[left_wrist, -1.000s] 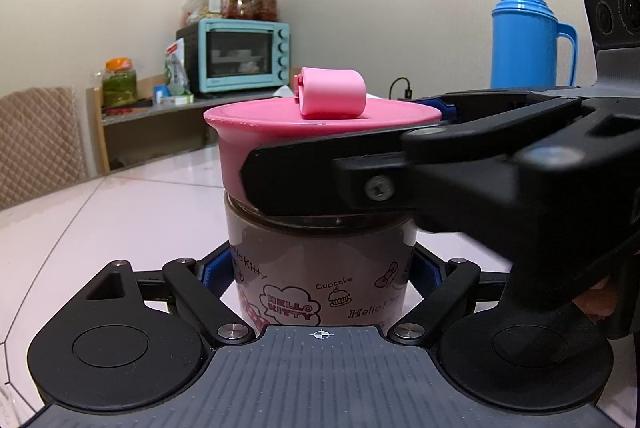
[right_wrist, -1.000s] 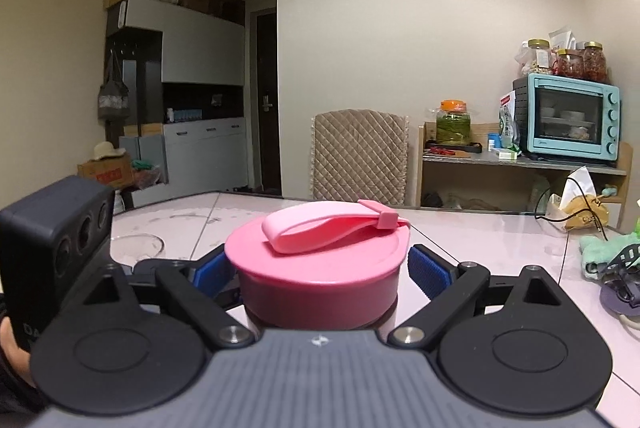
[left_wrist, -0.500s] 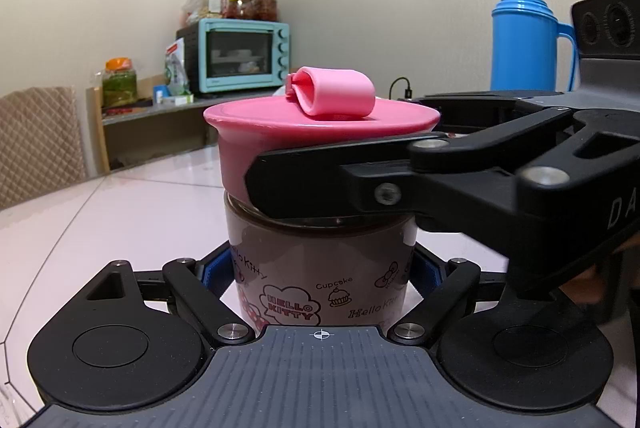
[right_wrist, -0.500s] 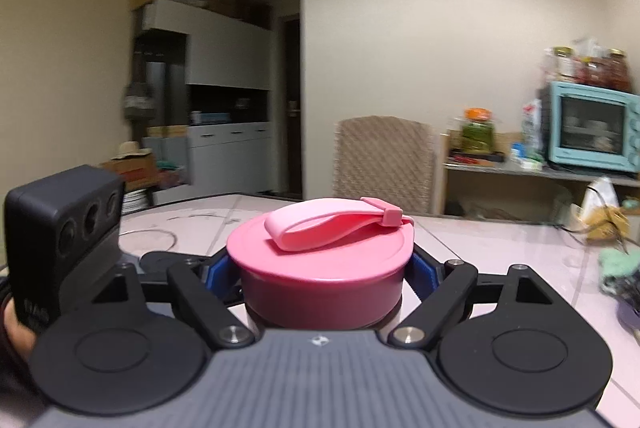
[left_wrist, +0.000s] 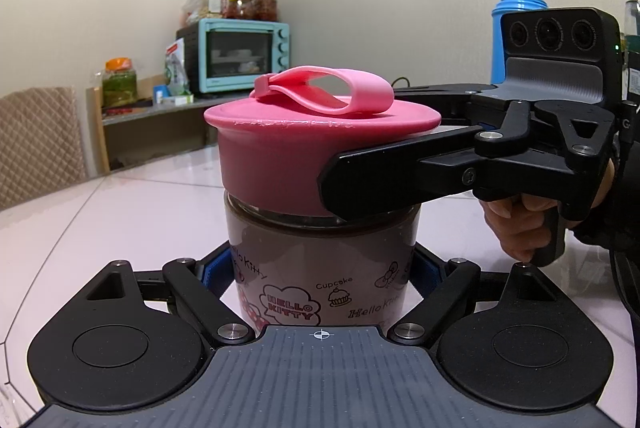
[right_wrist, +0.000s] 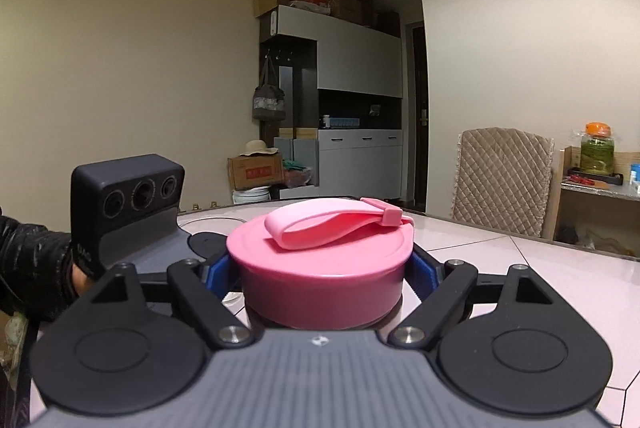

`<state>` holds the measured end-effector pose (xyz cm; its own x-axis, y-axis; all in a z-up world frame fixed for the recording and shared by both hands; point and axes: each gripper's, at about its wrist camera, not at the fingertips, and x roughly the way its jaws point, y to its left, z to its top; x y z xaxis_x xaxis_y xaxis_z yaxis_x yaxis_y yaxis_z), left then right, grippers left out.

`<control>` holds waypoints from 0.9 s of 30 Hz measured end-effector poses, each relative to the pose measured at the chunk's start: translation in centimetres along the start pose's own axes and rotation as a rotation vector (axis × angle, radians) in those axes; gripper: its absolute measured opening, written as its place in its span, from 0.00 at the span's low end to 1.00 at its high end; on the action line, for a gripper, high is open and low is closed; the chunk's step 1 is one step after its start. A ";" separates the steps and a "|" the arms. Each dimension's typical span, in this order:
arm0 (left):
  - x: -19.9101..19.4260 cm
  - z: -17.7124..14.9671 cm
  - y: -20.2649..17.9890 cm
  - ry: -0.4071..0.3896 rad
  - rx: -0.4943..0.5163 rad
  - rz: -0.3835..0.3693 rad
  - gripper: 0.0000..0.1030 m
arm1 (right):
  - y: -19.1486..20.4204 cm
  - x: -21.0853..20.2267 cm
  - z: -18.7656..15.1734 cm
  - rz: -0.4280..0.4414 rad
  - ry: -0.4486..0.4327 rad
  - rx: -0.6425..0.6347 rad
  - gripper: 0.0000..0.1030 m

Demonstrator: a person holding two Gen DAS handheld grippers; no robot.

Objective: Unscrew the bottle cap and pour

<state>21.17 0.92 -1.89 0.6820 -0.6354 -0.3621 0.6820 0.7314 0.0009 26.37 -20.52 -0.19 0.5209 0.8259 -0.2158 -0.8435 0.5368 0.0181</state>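
Observation:
A glass bottle (left_wrist: 320, 268) with Hello Kitty print and dark contents stands on the table. My left gripper (left_wrist: 322, 272) is shut on its body, with the blue pads (left_wrist: 214, 270) pressed to both sides. A wide pink cap (left_wrist: 276, 164) with a loop strap (left_wrist: 324, 94) tops the bottle. My right gripper (right_wrist: 320, 270) is shut on that cap (right_wrist: 320, 280), with blue pads (right_wrist: 218, 270) tight against its rim. In the left wrist view its near finger (left_wrist: 400, 180) reaches in from the right across the cap's side.
The pale tiled table (left_wrist: 120, 212) spreads around the bottle. A blue thermos (left_wrist: 516, 28) stands behind the right gripper. A teal oven (left_wrist: 240, 56) sits on a shelf at the back. A quilted chair (right_wrist: 504, 180) stands at the table's far edge. A hand (left_wrist: 516, 224) holds the right gripper's handle.
The right gripper's pads closed onto the cap, then it swung around the bottle. The strap has turned from end-on to side-on in the left view. The left gripper stayed still.

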 end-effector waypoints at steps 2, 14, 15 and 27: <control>0.0 0.0 0.1 0.000 -0.001 -0.001 0.87 | 0.6 -0.1 0.2 -0.038 0.006 0.000 0.87; 0.0 -0.1 0.0 0.000 -0.001 -0.001 0.87 | 5.4 -1.0 1.0 -0.342 0.014 0.037 0.95; 0.0 -0.1 -0.1 0.000 -0.001 -0.001 0.87 | 5.8 -0.8 1.0 -0.363 0.019 0.030 0.95; -0.1 -0.1 0.0 0.000 -0.001 -0.001 0.88 | 6.6 1.9 0.4 -0.517 0.025 0.114 0.94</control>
<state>21.09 0.95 -1.95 0.6813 -0.6361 -0.3621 0.6824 0.7309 0.0001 21.84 -15.29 -0.12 0.8607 0.4446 -0.2480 -0.4570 0.8894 0.0087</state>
